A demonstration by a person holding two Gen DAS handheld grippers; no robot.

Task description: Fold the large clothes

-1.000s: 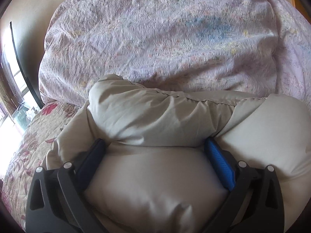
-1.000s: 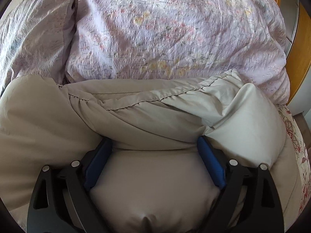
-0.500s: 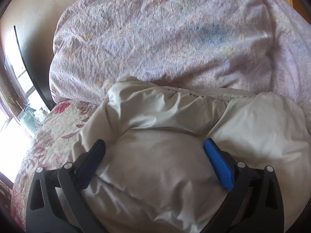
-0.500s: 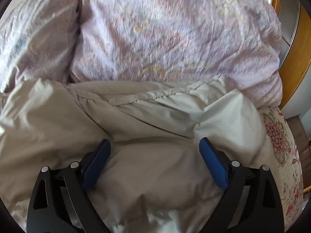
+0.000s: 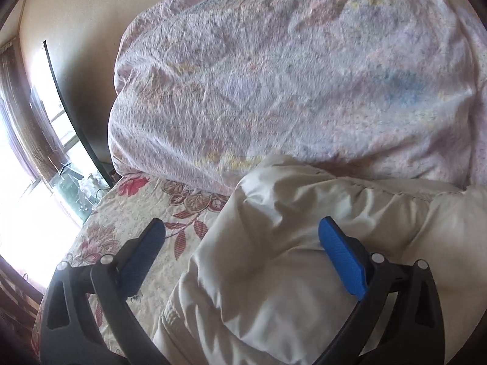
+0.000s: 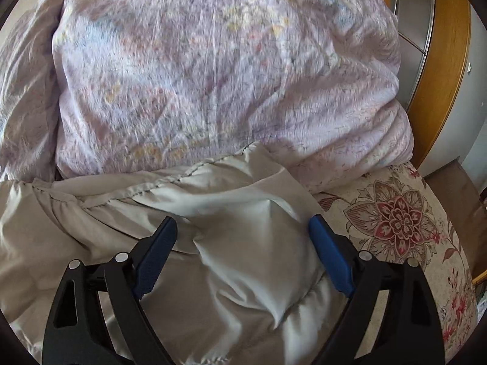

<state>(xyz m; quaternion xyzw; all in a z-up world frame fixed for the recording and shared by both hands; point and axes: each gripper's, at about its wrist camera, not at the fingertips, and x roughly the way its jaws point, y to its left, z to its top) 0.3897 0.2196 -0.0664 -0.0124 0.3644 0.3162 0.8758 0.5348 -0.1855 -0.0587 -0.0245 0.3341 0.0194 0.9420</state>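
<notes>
Nearest in both wrist views lies the beige padded garment, a puffy, quilted piece spread on a bed with a floral bedspread. No box, basket or other container shows in either view; the garment simply rests on the bedspread, its far edge lying against a big lilac duvet.

The left gripper stands wide. Its right blue pad sits over the garment's left portion, while its left pad hangs over bare bedspread, clear of the cloth. Nothing is pinched between them.

The right gripper also stands wide, its jaws closing slightly. A loose hump of the garment's right end rises between the pads, yet neither pad visibly presses on it, so it is not gripped.

Farther off, the duvet is heaped high across the bed and fills the upper half of both views.

The left wrist view alone shows the garment's left edge, the bedspread at near left, a dark curved frame beside the bed, a bright window and a plain wall beyond the duvet. The right wrist view alone shows a stitched seam running along the garment's far edge, a large red flower printed on the bedspread at right, and a wooden frame at far right.
</notes>
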